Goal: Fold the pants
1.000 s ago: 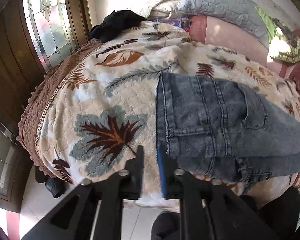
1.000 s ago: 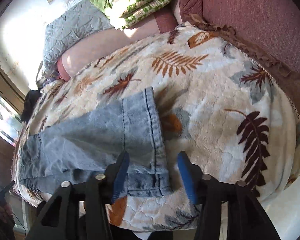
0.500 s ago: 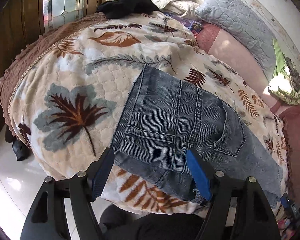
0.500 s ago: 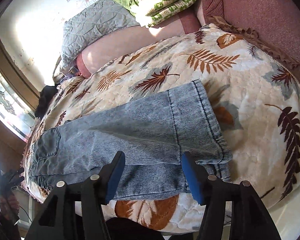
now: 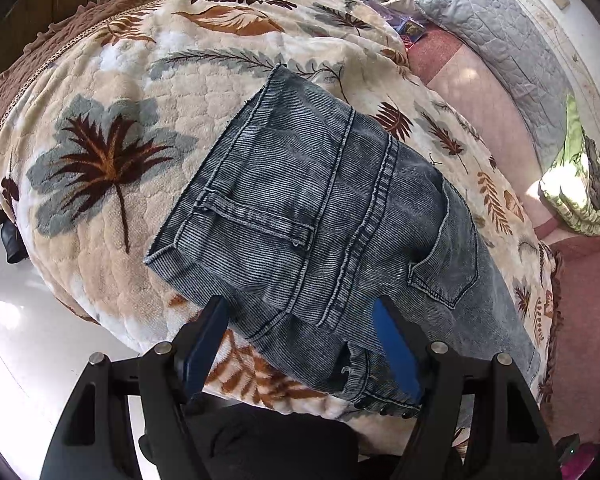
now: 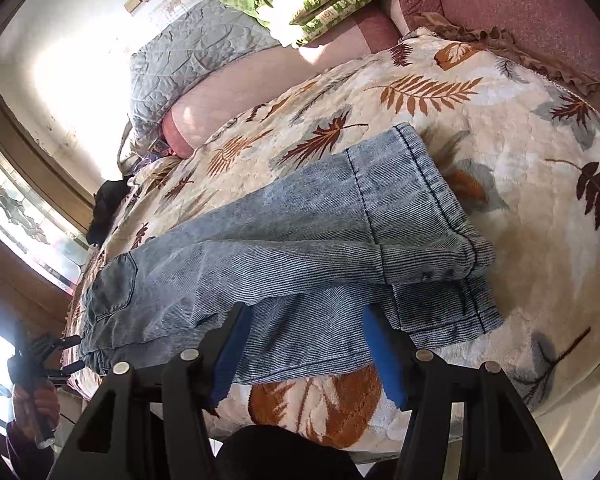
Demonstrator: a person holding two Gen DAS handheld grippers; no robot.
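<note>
Along the near edge of the leaf-patterned blanket [image 5: 100,208] the pants [image 5: 320,216] lie flat, already folded once lengthwise, one leg on top of the other. I judge they were put close to this edge so that both grippers can reach the cloth without stretching over the bed.

At the left end is the waist, with the belt loop and the back pocket facing up. The left gripper [image 5: 300,344] hovers here, its blue pads [image 5: 204,344] wide apart and holding nothing; the lower part of the waist shows between them. In the right wrist view this gripper [image 6: 40,356] appears small, just beside the waist corner.

The long axis of the pants runs along the near edge, from the waist at the left to the hems at the right. At the right end the two hems do not match fully: the lower leg sticks out a little nearer to the edge. The right gripper [image 6: 304,352] is also spread apart and empty, above the lower leg and short of the hems. Probably each gripper stands over its own end to take it for the next fold, bringing hems to waist.
</note>
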